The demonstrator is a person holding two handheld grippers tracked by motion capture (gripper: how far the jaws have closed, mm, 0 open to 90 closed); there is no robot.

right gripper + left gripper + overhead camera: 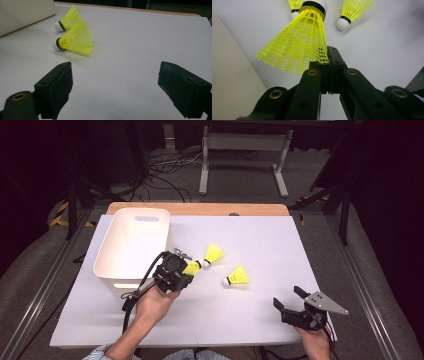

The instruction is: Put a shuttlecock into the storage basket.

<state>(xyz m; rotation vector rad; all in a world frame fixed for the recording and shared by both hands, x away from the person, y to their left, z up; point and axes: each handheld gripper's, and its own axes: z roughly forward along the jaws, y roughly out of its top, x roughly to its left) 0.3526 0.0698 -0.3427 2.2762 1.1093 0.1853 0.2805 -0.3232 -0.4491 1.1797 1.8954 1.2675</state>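
The left gripper (329, 65) has its black jaws pinched on the skirt edge of a yellow plastic mesh shuttlecock with a white cork tip (297, 43), held just right of the white plastic bin (131, 247). Two more yellow shuttlecocks (213, 254) (237, 277) lie on the white table cover (260, 240). The right gripper (289, 297) waits near right, jaws apart and empty. The bin looks empty, so likely all three remain to be binned.
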